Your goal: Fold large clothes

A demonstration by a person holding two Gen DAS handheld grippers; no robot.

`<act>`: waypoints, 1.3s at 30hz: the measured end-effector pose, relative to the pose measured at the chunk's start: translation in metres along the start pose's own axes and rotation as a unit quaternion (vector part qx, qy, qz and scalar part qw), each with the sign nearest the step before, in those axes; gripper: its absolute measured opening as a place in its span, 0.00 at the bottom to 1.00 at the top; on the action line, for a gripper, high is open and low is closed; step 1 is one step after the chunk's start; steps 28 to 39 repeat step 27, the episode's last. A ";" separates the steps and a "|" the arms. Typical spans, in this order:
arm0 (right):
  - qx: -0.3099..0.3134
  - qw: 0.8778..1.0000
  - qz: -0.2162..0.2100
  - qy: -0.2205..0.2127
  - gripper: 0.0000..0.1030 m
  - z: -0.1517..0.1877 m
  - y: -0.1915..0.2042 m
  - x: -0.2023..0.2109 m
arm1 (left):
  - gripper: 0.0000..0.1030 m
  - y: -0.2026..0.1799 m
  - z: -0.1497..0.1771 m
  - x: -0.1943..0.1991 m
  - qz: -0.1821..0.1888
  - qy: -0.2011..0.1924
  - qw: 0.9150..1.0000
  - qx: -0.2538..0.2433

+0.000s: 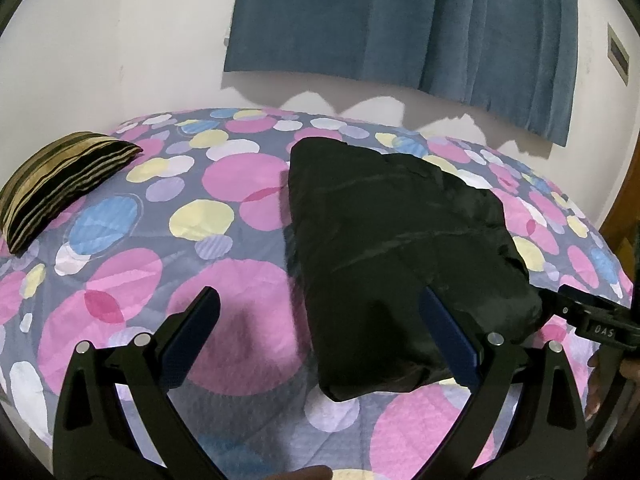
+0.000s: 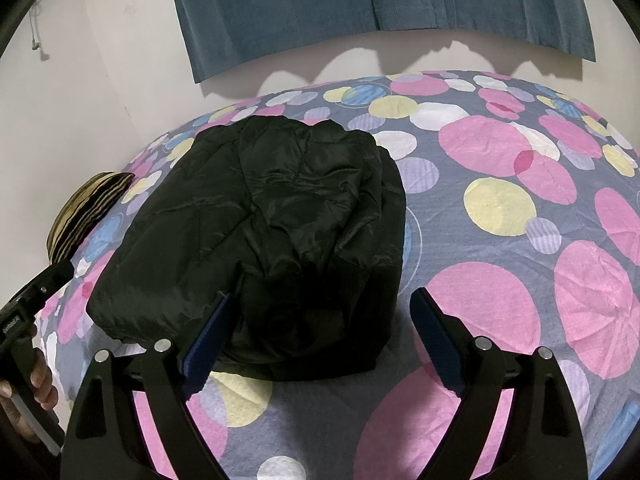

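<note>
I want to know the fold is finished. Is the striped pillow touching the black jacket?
Apart. The left wrist view shows dotted bedspread plainly between striped pillow and black jacket.

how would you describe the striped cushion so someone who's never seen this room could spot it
Start at the bed with its cover of pink, yellow and blue circles, under the blue curtain. The striped cushion lies at the edge nearest the bare wall, apart from the folded black jacket. It alone has thin gold-and-black stripes.

One black jacket (image 1: pixel 400 248), one striped cushion (image 1: pixel 60 188), one curtain (image 1: pixel 400 20), two tools (image 1: pixel 320 312).
</note>
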State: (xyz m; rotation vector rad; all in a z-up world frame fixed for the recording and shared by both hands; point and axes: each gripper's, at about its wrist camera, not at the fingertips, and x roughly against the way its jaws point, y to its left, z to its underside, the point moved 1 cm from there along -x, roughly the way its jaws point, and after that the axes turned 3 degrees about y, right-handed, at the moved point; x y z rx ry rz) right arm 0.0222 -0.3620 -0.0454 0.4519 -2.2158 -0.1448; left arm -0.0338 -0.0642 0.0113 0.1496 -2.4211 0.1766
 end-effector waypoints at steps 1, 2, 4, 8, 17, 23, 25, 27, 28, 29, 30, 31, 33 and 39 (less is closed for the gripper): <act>0.000 1.000 0.000 0.000 0.85 0.000 0.000 0.000 | 0.97 0.001 0.000 0.000 0.001 0.000 1.000 0.000; 0.000 1.000 0.001 0.000 0.85 0.000 -0.001 0.000 | 0.97 0.000 0.000 0.000 0.001 0.000 1.000 -0.002; 0.001 1.000 0.001 0.000 0.85 0.000 -0.001 0.000 | 0.97 0.001 0.001 0.000 0.001 0.001 1.000 0.000; 0.001 1.000 0.002 0.000 0.85 0.000 -0.001 0.000 | 0.97 0.002 0.001 -0.001 0.008 0.004 1.000 0.008; 0.001 1.000 0.002 0.000 0.85 0.000 0.000 0.000 | 0.98 -0.002 0.007 0.000 -0.020 -0.007 1.000 -0.014; 0.007 1.000 0.008 -0.007 0.85 0.001 -0.008 0.007 | 0.98 0.017 0.000 -0.005 -0.037 -0.013 0.999 0.001; 0.005 1.000 0.013 -0.013 0.85 -0.001 -0.017 0.013 | 0.98 0.030 -0.003 -0.010 -0.048 -0.004 0.999 0.011; -0.002 1.000 0.023 -0.019 0.85 -0.005 -0.033 0.017 | 0.98 0.049 -0.007 -0.019 -0.064 0.002 0.998 0.027; -0.002 1.000 0.023 -0.019 0.85 -0.005 -0.033 0.017 | 0.98 0.049 -0.007 -0.019 -0.064 0.002 0.998 0.027; -0.002 1.000 0.023 -0.019 0.85 -0.005 -0.033 0.017 | 0.98 0.049 -0.007 -0.019 -0.064 0.002 0.998 0.027; -0.002 1.000 0.023 -0.019 0.85 -0.005 -0.033 0.017 | 0.98 0.049 -0.007 -0.019 -0.064 0.002 0.998 0.027; -0.002 1.000 0.023 -0.019 0.85 -0.005 -0.033 0.017 | 0.98 0.049 -0.007 -0.019 -0.064 0.002 0.998 0.027; -0.002 1.000 0.023 -0.019 0.85 -0.005 -0.033 0.017 | 0.98 0.049 -0.007 -0.019 -0.064 0.002 0.998 0.027; -0.002 1.000 0.023 -0.019 0.85 -0.005 -0.033 0.017 | 0.98 0.049 -0.007 -0.019 -0.064 0.002 0.998 0.027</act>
